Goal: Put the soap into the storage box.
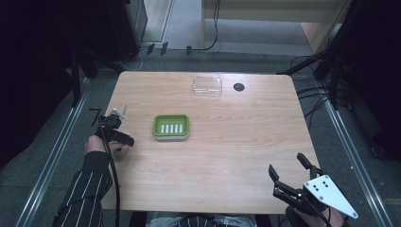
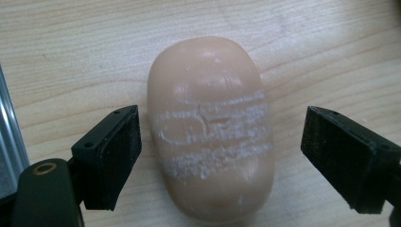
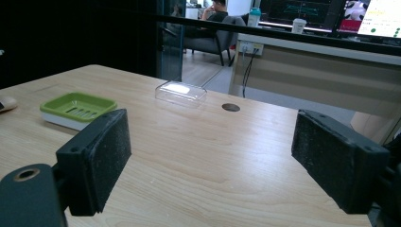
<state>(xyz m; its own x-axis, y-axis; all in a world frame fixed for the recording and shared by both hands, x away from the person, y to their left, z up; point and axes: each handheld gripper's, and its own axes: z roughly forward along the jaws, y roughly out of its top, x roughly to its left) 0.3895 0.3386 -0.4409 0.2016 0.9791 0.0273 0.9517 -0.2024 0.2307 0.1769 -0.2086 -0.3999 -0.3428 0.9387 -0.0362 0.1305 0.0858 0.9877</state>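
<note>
A beige soap bar lies flat on the bench near its left edge. The left gripper straddles it, jaws spread, untouching. Likely hard and slippery; grip its long sides mid-length.

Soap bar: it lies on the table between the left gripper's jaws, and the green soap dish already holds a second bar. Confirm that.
Not quite. The soap bar does lie between the left gripper jaws, but the green soap dish is empty, as the high view shows.
</note>
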